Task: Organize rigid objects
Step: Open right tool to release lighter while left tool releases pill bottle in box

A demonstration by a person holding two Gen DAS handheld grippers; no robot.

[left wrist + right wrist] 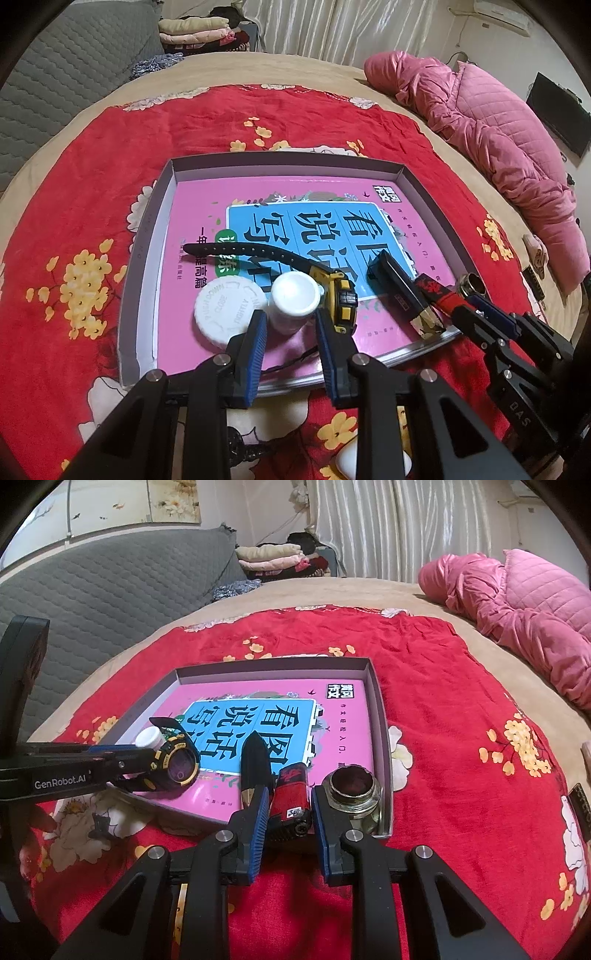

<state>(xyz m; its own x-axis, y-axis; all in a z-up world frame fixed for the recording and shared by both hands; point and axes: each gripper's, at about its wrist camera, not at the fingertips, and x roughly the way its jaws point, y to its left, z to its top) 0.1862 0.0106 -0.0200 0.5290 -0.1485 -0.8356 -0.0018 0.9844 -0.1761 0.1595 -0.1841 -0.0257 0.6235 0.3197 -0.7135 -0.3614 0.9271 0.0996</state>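
Bed surface: red flowered blanket [424, 672] with a shallow grey tray [376, 686] on it; a pink book [343, 738] lines the tray floor.
Right tongs [290, 791]: narrow, pads pressed on a small red-and-black box [291, 781] at the near edge of the tray.
Box axis: long side runs along the fingers, pointing away over the book; the near end sits between the pads.
Box neighbours: black case [255, 760] just to its left, almost parallel; glass jar [351, 786] just to its right, in the tray's near right corner, close beside the outer finger.
Left tongs [290, 314]: narrow, closed on a white bottle [295, 291] standing upright, as far as the pads show.
Bottle neighbours: white cap [225, 314] just beside it on the left, yellow-and-black watch [341, 295] against it on the right, strap trailing off to the left across the book.
Nearer hand: right for the box, left for the bottle; the two sit well apart.
Coming move, as judged: a straight lift of the box, since case and jar leave little sideways room.
Risk: a sideways swing could knock the jar.
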